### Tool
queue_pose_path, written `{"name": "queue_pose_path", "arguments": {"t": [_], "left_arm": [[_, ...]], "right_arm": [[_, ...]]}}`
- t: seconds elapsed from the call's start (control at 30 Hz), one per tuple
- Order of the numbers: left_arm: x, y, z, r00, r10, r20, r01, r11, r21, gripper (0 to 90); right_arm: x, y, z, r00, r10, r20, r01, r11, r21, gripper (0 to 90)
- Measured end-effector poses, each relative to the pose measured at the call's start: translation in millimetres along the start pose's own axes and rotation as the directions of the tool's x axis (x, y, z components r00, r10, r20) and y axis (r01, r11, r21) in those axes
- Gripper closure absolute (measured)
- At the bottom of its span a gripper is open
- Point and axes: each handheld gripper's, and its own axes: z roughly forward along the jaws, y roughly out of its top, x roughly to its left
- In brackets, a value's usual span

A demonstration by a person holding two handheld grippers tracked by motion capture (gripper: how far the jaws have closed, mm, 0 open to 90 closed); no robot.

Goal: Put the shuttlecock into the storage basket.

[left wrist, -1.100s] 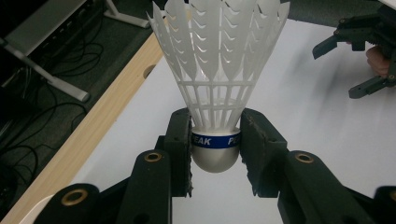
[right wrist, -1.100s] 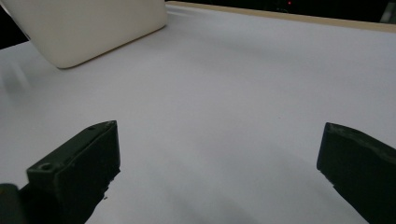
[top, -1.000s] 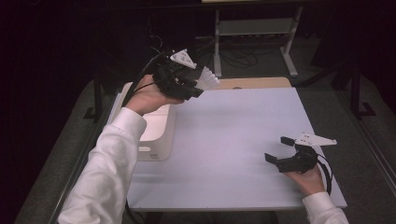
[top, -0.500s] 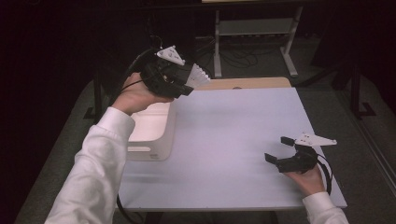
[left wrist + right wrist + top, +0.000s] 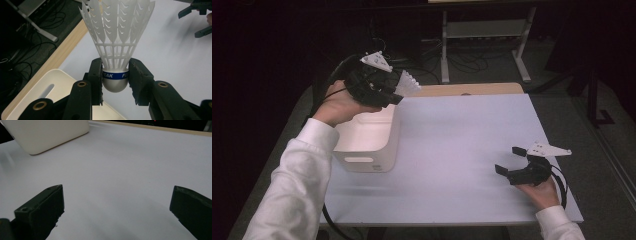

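The left gripper [image 5: 115,80], at the upper left of the high view, is closed on the cork base of a shuttlecock [image 5: 116,42], held above the white bin [image 5: 367,142]; it looks very light, its plastic skirt thin and fragile, so the firm cork is the good place to hold; the right gripper [image 5: 511,161] rests wide open at the lower right.

The left gripper [image 5: 396,89] is raised with jaws clamped, while the right gripper [image 5: 510,161] apparently rests low, jaws wide.

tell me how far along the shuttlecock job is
Done: the left gripper is shut on the shuttlecock at its cork, lifted above the white bin. In hand: carrying it. Left: setting it down, perhaps on the table. The right gripper rests open.
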Motion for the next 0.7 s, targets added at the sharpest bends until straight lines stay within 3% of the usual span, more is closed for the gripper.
{"name": "queue_pose_path", "arguments": {"t": [0.7], "left_arm": [[10.8,-24.0,-6.8,0.9997,-0.022,-0.005,0.023,0.9972,0.071,64.9]], "right_arm": [[0.2,-0.5,2.1,0.9999,-0.011,0.002,0.011,1.0,0.009,0.0]]}}
